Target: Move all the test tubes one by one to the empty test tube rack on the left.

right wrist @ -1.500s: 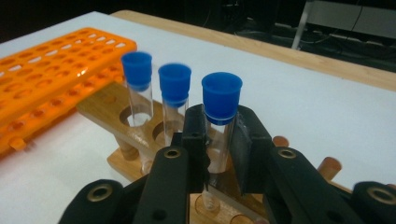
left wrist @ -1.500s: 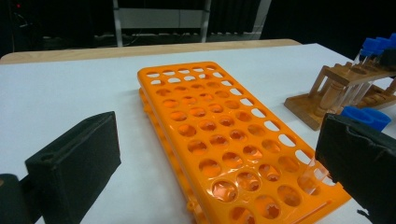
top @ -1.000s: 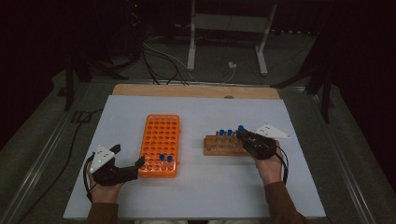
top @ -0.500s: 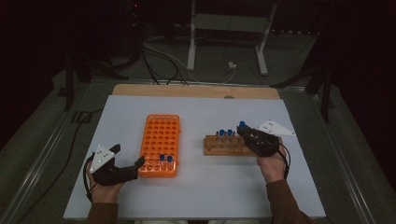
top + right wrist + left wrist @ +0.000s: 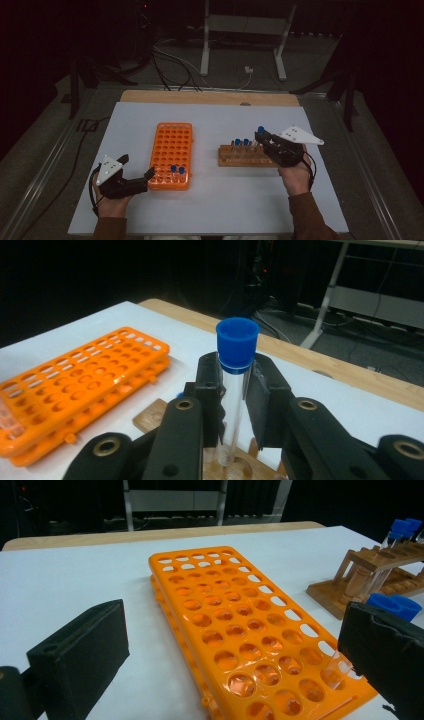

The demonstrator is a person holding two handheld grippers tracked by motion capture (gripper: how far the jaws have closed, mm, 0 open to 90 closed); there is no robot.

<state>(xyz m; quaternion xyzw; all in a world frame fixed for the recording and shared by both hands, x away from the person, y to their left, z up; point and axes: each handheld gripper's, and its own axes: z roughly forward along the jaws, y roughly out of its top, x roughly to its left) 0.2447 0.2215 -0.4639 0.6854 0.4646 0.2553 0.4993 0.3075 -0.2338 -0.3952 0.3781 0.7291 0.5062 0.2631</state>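
Gripping a clear blue-capped tube (image 5: 234, 390) just below its cap, the right gripper (image 5: 235, 390) is drawing it upright out of the wooden rack (image 5: 245, 159) beneath it — best lifting straight until the bottom clears. Leftward, the left gripper (image 5: 145, 176) is waiting open at the orange rack (image 5: 171, 150) — steadying it helps.

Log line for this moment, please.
right gripper: shut on blue-capped tube, above wooden rack | left gripper: open, beside orange rack | orange rack: two tubes
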